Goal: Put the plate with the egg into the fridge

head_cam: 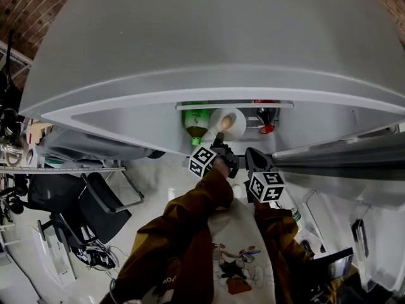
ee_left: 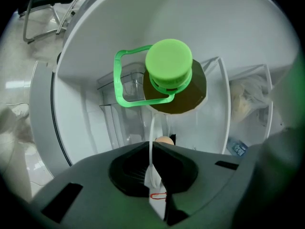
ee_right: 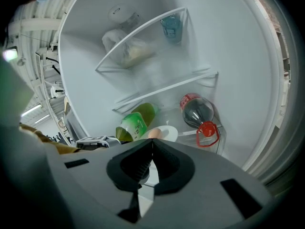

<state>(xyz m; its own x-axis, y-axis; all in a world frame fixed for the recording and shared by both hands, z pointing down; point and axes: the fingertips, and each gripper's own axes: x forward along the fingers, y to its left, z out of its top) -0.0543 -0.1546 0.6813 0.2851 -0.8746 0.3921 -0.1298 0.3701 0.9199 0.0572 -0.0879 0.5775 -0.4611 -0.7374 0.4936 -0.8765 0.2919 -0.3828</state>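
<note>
A white plate (head_cam: 232,123) carrying a brown egg (head_cam: 225,123) is inside the open fridge, between a lying green-capped bottle (head_cam: 197,122) and a dark red-capped bottle (head_cam: 266,118). My left gripper (head_cam: 221,149) reaches into the fridge and is shut on the plate's near rim. In the left gripper view the rim (ee_left: 152,128) runs edge-on between the jaws of the left gripper (ee_left: 152,144), with the egg (ee_left: 164,140) just past them and the green cap (ee_left: 168,63) above. My right gripper (head_cam: 253,160) hangs shut and empty in front of the fridge. The right gripper view shows the plate (ee_right: 167,133) beyond its jaws.
Upper fridge shelves (ee_right: 157,92) hold a bag (ee_right: 126,49) and a small container (ee_right: 171,25). The open fridge door (head_cam: 342,157) stands at the right. A black chair (head_cam: 95,201) and a wire rack (head_cam: 63,168) are on the left of the floor.
</note>
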